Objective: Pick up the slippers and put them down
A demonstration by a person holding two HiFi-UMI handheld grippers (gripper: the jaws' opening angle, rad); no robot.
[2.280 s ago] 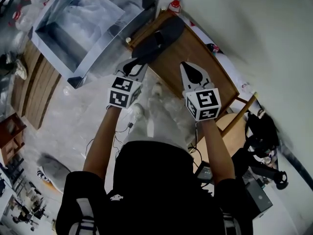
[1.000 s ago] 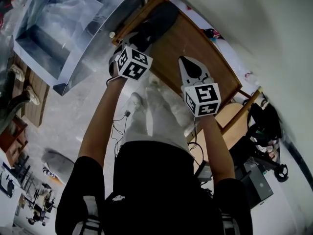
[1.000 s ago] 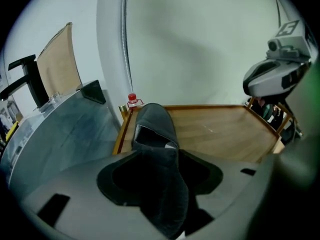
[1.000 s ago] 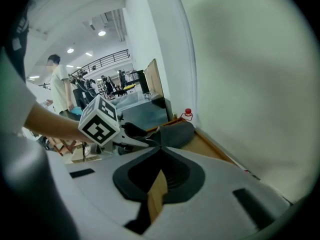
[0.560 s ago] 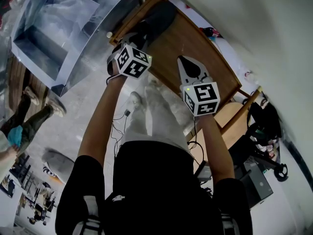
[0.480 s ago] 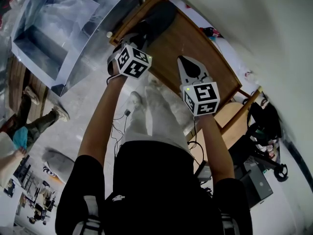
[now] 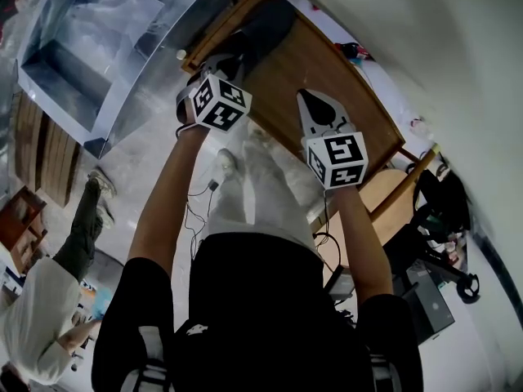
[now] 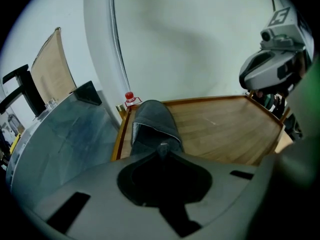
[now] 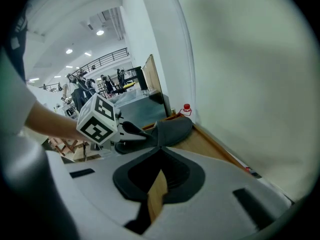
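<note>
Wooden table (image 8: pixel 225 134) bears the slipper (image 8: pixel 152 121), toe towards the wall (image 8: pixel 200 44), heel pinched by the just-closed left hand-held gripper (image 8: pixel 162 149).

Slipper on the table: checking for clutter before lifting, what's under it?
Wooden table shows around the slipper; whatever lies directly beneath is covered by it.

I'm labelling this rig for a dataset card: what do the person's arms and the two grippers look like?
Both are pale grey shells with black-lined teardrop openings: left gripper, right gripper. Each carries a white cube with black square markers. The person wears a black short-sleeved top with white sleeve print. The left jaws have just been closing on the slipper.
</note>
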